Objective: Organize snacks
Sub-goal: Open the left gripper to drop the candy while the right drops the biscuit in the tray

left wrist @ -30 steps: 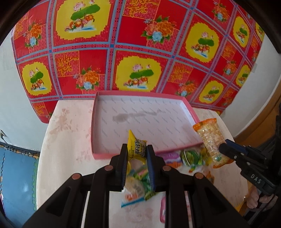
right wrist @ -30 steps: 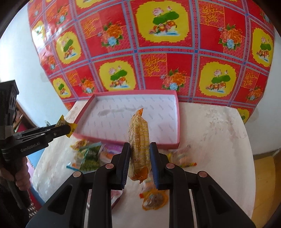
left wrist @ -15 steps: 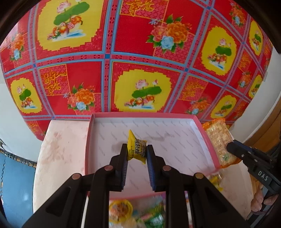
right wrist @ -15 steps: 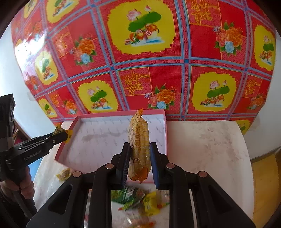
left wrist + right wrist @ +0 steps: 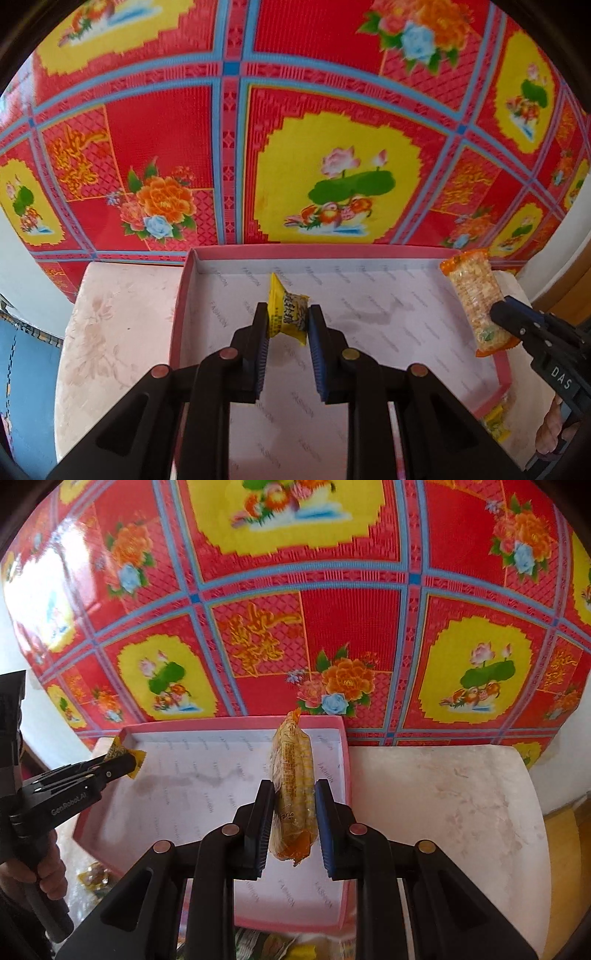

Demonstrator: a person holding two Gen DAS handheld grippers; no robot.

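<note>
Left hand-held gripper (image 5: 286,321) pinching small yellow snack packet (image 5: 286,314) above pink tray (image 5: 504,373), left-centre. Right hand-held gripper (image 5: 294,814) pinching long orange cracker pack (image 5: 293,786) mid-body, over tray's right side. Both likely light, crinkly, slippery; crackers fragile, so grip gently.

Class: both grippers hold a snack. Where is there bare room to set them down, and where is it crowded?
The pink tray floor is bare between all four rims. Table right of the tray is bare too. Loose snacks crowd the tray's near edge.
</note>
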